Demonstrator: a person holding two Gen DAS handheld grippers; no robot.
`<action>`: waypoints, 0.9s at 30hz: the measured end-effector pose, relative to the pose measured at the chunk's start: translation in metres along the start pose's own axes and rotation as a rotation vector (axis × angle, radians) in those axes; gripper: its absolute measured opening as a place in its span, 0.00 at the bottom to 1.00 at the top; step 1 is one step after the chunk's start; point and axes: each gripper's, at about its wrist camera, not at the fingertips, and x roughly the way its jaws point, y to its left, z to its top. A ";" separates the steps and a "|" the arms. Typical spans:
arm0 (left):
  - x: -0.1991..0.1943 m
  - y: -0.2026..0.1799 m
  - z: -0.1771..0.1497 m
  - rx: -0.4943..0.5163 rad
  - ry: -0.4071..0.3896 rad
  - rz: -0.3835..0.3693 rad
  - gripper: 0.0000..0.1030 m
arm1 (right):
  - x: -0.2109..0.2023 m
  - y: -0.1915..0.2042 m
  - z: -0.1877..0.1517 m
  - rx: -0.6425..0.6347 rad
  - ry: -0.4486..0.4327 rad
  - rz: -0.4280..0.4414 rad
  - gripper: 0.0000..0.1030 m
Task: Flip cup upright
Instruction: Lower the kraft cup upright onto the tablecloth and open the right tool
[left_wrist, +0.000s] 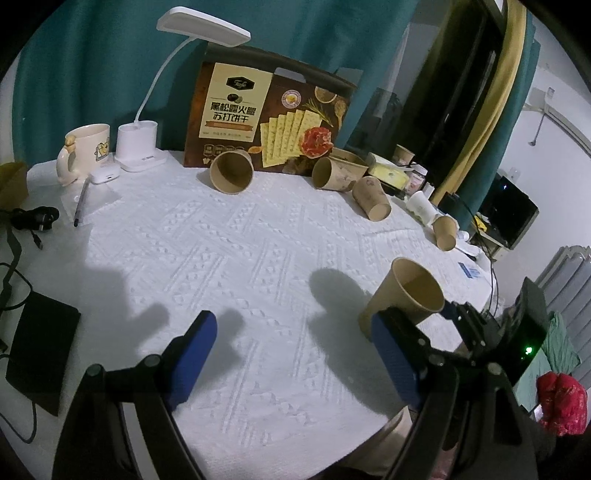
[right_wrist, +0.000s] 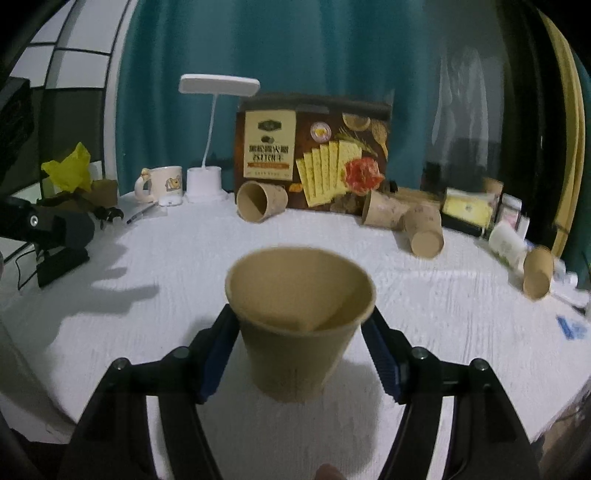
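Observation:
A brown paper cup (right_wrist: 299, 332) stands upright on the white cloth, mouth up, between the blue pads of my right gripper (right_wrist: 301, 321). The pads sit close beside its walls without squeezing it, so that gripper is open. In the left wrist view the same cup (left_wrist: 402, 291) shows at the right, with one finger (left_wrist: 461, 314) of the right gripper behind it. My left gripper (left_wrist: 291, 321) hangs open over bare cloth just left of the cup, nothing between its fingers.
Several more brown cups lie on their sides farther back (left_wrist: 232, 171) (left_wrist: 332, 173) (left_wrist: 371, 197) (left_wrist: 443, 232), in front of a cracker box (left_wrist: 266, 114). A mug (left_wrist: 86, 151), a white lamp (left_wrist: 140, 147) and a pen (left_wrist: 81, 203) sit back left. Black devices and cables (left_wrist: 40, 354) lie at the left edge.

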 end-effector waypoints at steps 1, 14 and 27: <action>0.000 -0.001 -0.001 0.003 -0.001 0.000 0.83 | 0.000 -0.002 -0.002 0.011 0.008 0.001 0.67; 0.000 -0.014 -0.007 0.053 0.004 -0.016 0.83 | -0.033 -0.019 -0.023 0.112 0.069 -0.042 0.71; -0.008 -0.047 -0.016 0.168 -0.014 -0.003 0.83 | -0.082 -0.052 -0.047 0.260 0.102 -0.127 0.71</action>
